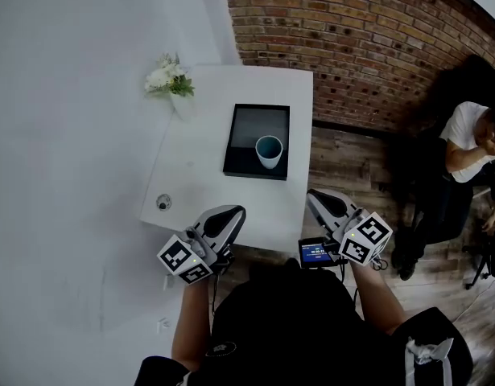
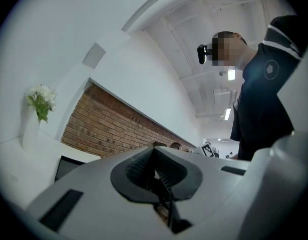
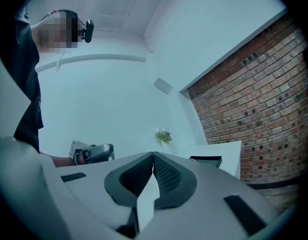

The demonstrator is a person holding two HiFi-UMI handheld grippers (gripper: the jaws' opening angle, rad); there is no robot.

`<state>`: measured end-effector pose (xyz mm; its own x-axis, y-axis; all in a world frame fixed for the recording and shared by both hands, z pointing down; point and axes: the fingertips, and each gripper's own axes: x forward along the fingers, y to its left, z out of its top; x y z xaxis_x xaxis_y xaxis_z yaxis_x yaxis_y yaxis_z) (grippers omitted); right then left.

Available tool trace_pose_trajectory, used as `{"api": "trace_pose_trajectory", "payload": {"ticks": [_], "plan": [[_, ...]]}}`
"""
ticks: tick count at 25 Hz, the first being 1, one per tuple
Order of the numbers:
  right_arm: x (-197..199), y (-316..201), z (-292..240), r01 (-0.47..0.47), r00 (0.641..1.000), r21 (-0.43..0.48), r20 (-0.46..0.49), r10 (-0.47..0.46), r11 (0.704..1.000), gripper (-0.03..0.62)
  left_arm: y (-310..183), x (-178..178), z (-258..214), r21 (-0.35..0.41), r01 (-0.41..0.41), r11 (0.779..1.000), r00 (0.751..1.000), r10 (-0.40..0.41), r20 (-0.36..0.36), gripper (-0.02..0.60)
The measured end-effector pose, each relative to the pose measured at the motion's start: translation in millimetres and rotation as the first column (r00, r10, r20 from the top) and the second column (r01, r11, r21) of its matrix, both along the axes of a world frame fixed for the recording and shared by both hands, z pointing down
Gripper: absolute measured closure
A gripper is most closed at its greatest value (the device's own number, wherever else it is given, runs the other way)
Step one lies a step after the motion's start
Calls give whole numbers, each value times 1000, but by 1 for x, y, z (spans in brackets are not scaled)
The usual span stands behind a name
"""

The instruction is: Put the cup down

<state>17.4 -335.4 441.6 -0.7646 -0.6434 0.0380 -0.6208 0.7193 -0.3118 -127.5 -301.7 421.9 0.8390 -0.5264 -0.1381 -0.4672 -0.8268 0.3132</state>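
A pale teal cup [image 1: 269,151] stands upright on a black tray [image 1: 245,153] in the middle of the white table [image 1: 191,175]. Neither gripper touches it. My left gripper [image 1: 232,215] is held at the table's near edge, left of the tray, its jaws shut with nothing between them [image 2: 152,151]. My right gripper [image 1: 319,200] hovers just off the table's near right corner, also shut and empty [image 3: 152,156]. From the right gripper view the tray [image 3: 206,160] is a thin dark slab on the table.
A white vase of flowers [image 1: 171,83] stands at the table's far left corner [image 2: 39,109]. A small round fitting [image 1: 163,203] is set in the table near its left edge. A brick wall [image 1: 368,39] runs behind. A seated person [image 1: 472,147] is at the right, on the wooden floor.
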Motion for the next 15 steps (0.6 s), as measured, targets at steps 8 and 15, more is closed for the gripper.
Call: {"api": "trace_pose_trajectory", "payload": {"ticks": [8, 15], "plan": [[1, -2, 5, -9, 1000, -3, -23, 9, 1000, 577, 0, 1, 4, -18, -4, 1000, 1000, 4, 7, 574], [-1, 0, 8, -12, 999, -1, -40, 12, 1000, 577, 1, 4, 7, -27, -18, 999, 1000, 18, 12, 574]]}}
